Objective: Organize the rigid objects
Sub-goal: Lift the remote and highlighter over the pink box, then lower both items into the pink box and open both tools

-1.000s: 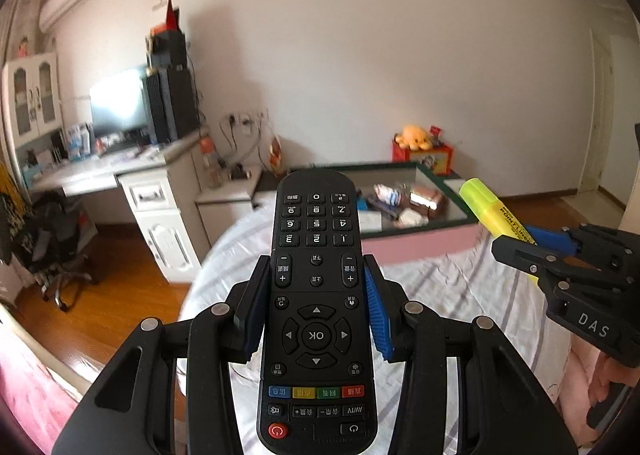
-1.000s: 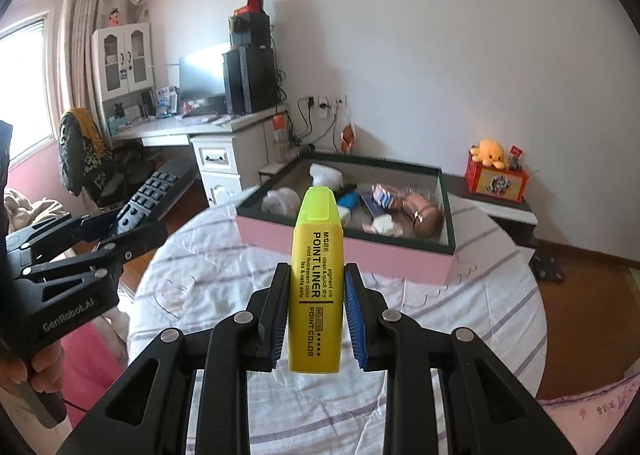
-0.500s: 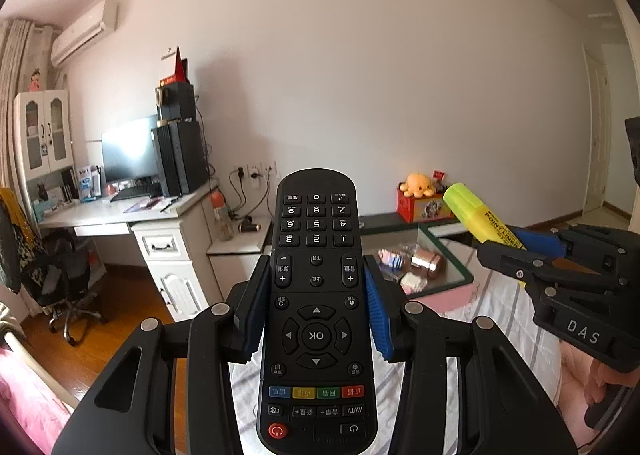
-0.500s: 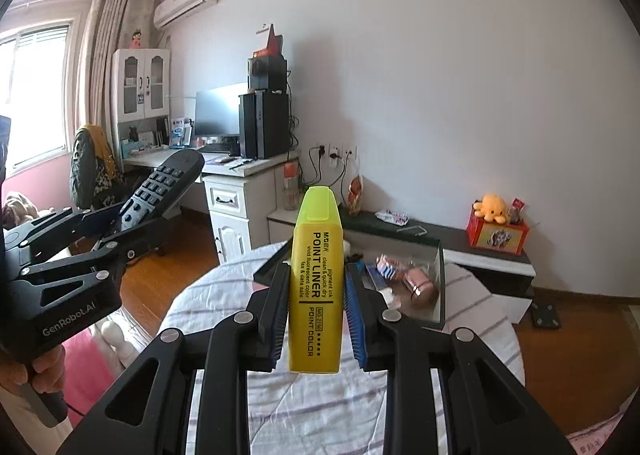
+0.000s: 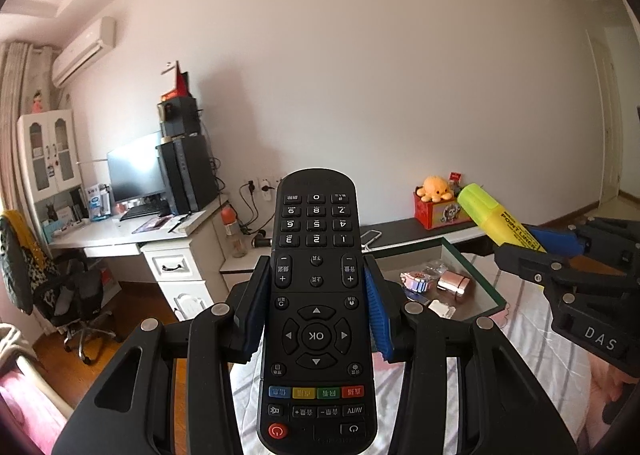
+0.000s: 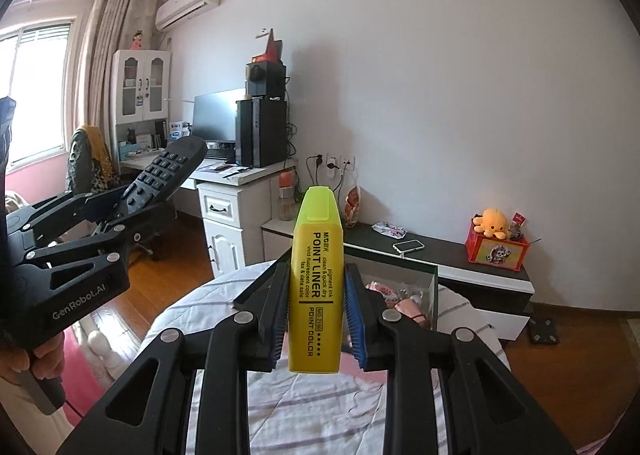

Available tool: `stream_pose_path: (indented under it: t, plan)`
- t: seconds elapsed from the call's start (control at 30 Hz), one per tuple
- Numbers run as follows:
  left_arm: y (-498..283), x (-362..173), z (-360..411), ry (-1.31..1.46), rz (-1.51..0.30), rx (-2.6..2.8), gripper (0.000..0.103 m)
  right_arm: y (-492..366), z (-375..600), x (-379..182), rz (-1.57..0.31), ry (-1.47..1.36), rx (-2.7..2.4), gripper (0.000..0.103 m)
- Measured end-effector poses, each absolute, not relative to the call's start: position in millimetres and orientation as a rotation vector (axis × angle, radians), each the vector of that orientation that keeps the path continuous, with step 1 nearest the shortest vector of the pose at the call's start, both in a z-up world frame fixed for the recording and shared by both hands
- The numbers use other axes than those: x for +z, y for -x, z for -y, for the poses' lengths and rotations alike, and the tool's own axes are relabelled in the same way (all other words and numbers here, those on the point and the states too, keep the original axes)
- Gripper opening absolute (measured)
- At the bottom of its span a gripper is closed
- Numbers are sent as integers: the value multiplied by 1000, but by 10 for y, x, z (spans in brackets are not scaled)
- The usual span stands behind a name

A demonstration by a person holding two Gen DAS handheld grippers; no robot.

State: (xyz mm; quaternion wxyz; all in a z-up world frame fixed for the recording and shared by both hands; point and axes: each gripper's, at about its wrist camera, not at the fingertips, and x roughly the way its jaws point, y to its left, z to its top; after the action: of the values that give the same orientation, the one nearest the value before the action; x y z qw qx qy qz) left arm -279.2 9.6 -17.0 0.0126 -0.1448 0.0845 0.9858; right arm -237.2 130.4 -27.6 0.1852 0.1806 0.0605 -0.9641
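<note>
A black remote control (image 5: 316, 311) stands lengthwise between the blue pads of my left gripper (image 5: 316, 295), which is shut on its sides. In the right wrist view the same remote (image 6: 168, 171) and left gripper (image 6: 116, 223) show at the left, raised above the floor. My right gripper (image 6: 316, 295) is shut on a yellow highlighter (image 6: 317, 283), cap pointing away. From the left wrist view that highlighter (image 5: 496, 219) juts out of the right gripper (image 5: 536, 247) at the right edge. Both are held high above the round table with its striped cloth (image 6: 304, 395).
A pink box with a dark green rim (image 5: 472, 271) sits on the table and holds several small items. Behind stand a white desk (image 5: 132, 239) with a monitor, a low black shelf (image 6: 448, 255) with a phone and an orange plush toy, and an office chair (image 5: 60, 287).
Both grippers have risen and tipped upward with their loads. The table and box have sunk low in both views, and more wall and ceiling show.
</note>
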Motion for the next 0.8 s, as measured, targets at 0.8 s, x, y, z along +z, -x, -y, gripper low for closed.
stream_pose_path:
  t: [0.8]
  plan:
    - [5163,-1350,-594,1044,-392,2795,44,4435,-1341,-1283,-244,-1060,-2599,27]
